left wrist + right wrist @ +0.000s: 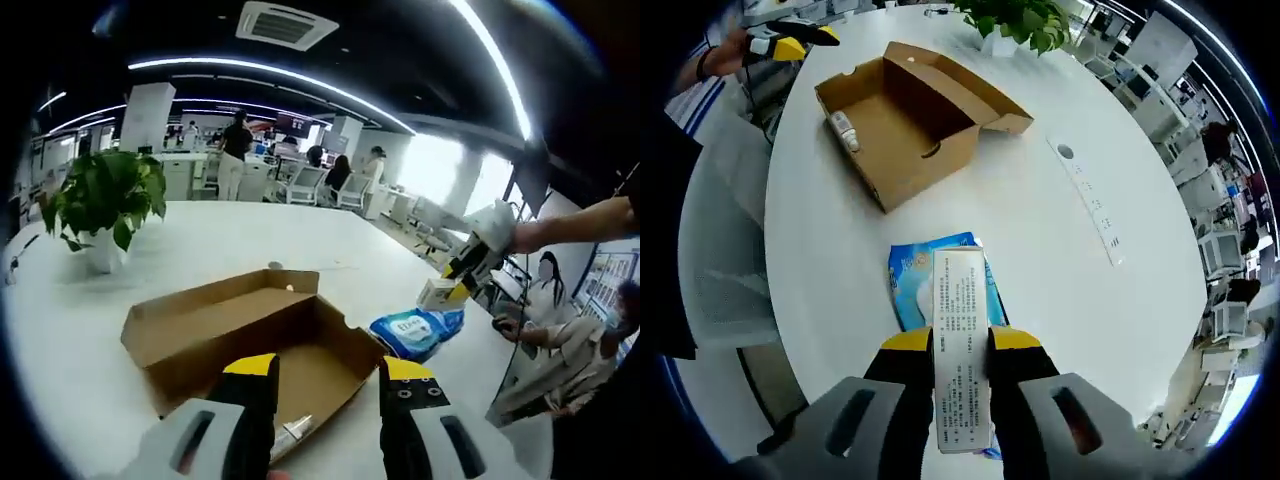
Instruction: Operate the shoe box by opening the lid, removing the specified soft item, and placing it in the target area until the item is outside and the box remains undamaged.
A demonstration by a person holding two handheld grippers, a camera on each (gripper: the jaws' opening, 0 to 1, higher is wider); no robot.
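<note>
Since the blue wipes pack (925, 285) looks like a soft, filmed pouch, it should be light and squashy, a little slick, and best pinched at an edge seam rather than across its belly. It lies flat on the white tabletop (1060, 260), outside the shoe box (905, 125) and near that box's open long side. Above it, the right gripper (960, 345) has its jaws closed to a narrow gap around a slim white carton (960, 360) printed with small text; this carton seems stiff and light, held along its length and overlapping the pack below. Whether carton and pack touch is unclear. The shoe box stands open, lid folded back, with a small white bottle-like item (843, 130) lying inside near one wall. The left gripper (330, 375) hovers over the box's near corner, jaws moderately apart and holding nothing. Beyond the box stands a potted plant (105, 205).
</note>
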